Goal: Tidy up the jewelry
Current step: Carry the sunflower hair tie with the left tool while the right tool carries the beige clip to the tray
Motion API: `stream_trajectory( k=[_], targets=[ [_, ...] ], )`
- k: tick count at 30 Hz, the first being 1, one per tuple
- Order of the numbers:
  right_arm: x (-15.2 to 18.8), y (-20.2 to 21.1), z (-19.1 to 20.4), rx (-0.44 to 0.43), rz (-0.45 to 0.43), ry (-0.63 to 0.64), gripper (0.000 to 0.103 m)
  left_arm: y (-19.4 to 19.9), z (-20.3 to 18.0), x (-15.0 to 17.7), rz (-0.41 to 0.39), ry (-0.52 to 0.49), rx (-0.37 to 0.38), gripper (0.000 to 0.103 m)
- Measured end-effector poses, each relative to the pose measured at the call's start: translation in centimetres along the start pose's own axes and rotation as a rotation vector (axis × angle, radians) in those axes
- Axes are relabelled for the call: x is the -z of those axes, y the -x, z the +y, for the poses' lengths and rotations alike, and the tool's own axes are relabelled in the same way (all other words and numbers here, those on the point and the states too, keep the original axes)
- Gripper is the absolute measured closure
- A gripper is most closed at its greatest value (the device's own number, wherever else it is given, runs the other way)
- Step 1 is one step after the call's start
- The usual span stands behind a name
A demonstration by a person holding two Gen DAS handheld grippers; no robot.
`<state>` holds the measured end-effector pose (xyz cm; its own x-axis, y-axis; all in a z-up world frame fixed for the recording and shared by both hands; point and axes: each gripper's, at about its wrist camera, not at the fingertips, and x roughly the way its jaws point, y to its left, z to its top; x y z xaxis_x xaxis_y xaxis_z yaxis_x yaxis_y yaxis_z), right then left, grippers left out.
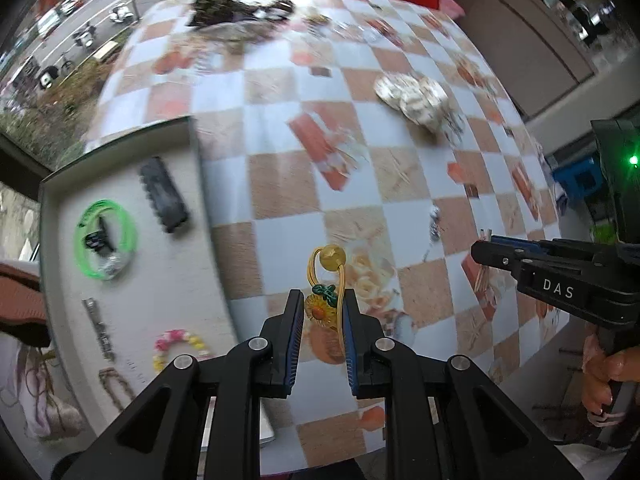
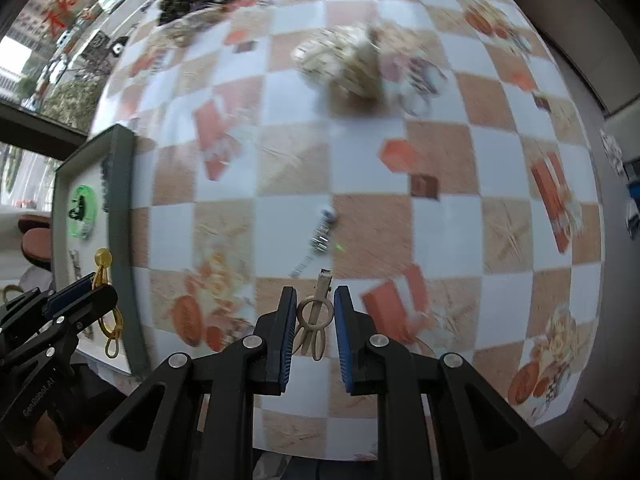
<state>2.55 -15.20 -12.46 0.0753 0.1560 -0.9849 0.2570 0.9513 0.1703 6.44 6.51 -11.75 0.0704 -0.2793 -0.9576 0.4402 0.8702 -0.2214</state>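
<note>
Your left gripper (image 1: 320, 312) pinches a yellow hair tie (image 1: 326, 280) just beside the tray (image 1: 120, 136), ready to drop it in. Your right gripper (image 2: 314, 312) loosely brackets a beige clip (image 2: 316, 312) above the worktop (image 2: 360, 168); whether it grips is unclear.

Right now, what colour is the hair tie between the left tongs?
Yellow-gold hair tie with a round gold bead, orange flower and green leaf; clearest in the left wrist view.

Tray rim (image 2: 120, 208) probably blocks leftward.
</note>
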Motion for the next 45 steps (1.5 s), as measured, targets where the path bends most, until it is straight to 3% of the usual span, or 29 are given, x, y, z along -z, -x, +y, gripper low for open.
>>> stream_trajectory(
  k=[13,27,33,45],
  targets=[
    [-2.4,0.6,10.4,-0.066,-0.036,0.195,0.082,3.8,8.5,2.0,-0.087,0.182,-0.049,0.080],
    [-3.9,-2.0,20.7,-0.143,-0.005,0.370,0.082,1.8,15.2,4.4,-0.049,0.309,-0.101,0.080],
    [-4.5,-4.9,22.7,-0.152,0.053,0.380,0.082,-0.4,16.3,4.3,-0.022,0.318,-0.102,0.080],
    [-5.6,-9.8,23.2,-0.148,0.151,0.329,0.082,-3.5,17.1,4.3,0.026,0.309,-0.133,0.080]
  ],
)
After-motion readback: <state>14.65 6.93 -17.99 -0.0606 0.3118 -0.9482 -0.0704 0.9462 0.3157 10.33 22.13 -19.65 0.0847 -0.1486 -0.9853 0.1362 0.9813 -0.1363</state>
